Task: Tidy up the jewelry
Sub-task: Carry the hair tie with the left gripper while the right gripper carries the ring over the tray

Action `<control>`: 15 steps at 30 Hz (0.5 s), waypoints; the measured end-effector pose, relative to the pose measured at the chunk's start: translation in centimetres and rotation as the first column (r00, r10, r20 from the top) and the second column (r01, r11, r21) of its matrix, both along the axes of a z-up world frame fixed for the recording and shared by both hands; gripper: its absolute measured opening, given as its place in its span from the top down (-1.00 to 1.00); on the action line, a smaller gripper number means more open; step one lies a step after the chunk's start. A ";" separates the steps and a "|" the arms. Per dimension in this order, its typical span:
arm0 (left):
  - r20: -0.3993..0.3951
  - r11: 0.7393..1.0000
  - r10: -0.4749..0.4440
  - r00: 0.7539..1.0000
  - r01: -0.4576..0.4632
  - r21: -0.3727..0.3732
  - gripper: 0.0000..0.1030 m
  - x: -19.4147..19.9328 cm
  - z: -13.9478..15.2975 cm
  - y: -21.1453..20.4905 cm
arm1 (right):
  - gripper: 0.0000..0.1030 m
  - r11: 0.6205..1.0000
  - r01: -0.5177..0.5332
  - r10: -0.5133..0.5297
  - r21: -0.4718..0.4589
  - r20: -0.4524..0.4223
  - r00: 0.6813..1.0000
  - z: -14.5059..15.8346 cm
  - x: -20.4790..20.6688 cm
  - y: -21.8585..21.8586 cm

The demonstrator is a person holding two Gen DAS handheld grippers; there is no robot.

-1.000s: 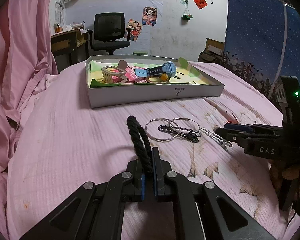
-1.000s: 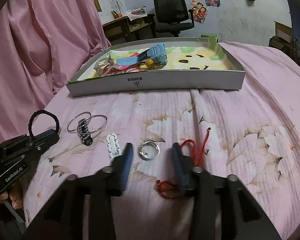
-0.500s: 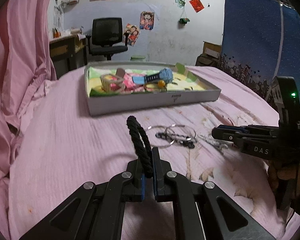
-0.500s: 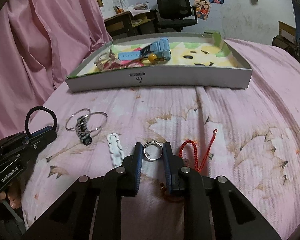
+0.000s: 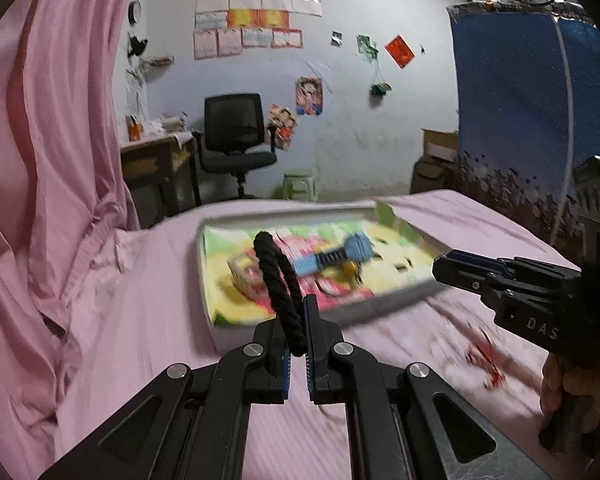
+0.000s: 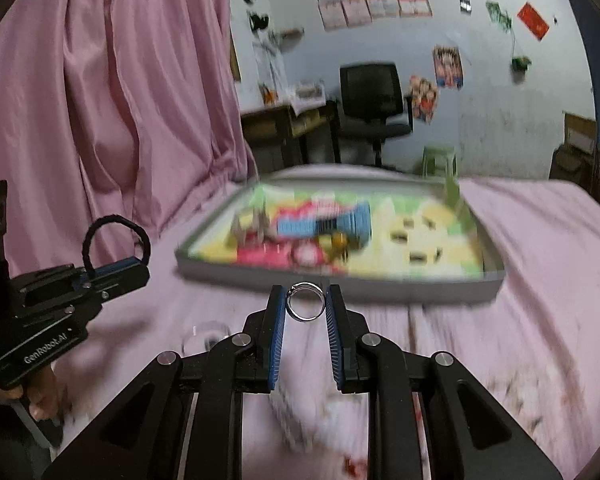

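Observation:
My left gripper is shut on a black braided rope bracelet, whose loop stands up above the tips; the same bracelet shows at the left of the right wrist view. My right gripper is shut on a small silver ring, pinched between the blue pads. Both are lifted above the pink bedsheet, in front of a shallow grey tray with a colourful lining. In the tray lie a blue watch and a small cage-like piece. The right gripper reaches in from the right of the left wrist view.
A red cord bracelet lies blurred on the sheet at right. Silver bangles and a white clip are blurred under the right gripper. A pink curtain hangs at left. A desk and a black office chair stand behind the bed.
The right gripper closed on the silver ring and lifted it off the sheet. Both grippers rose and tilted up, moving closer to the tray; the left still holds the black bracelet.

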State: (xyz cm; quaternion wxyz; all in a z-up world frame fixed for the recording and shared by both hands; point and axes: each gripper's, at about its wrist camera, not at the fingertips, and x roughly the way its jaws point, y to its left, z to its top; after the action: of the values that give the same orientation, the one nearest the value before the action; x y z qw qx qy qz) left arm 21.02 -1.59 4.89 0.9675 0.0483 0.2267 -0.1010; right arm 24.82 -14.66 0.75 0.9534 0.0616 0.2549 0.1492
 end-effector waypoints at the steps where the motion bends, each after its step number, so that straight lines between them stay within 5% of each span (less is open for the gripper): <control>1: 0.011 1.000 0.008 1.000 -0.008 0.004 0.89 0.3 0.2 0.0 | 0.65 1.000 0.005 -0.005 -0.001 0.025 1.000 0.6 0.5 0.1; 15: 0.145 0.988 0.139 0.980 -0.147 0.045 0.89 7.0 0.6 -0.7 | 0.65 0.997 0.071 -0.072 0.010 0.167 0.983 2.4 6.8 1.6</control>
State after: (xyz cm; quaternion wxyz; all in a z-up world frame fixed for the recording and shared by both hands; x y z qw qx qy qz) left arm 27.98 -2.30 5.47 0.9842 0.0657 0.1630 -0.0213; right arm 31.64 -13.09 3.16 0.9761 0.0600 0.1711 0.1202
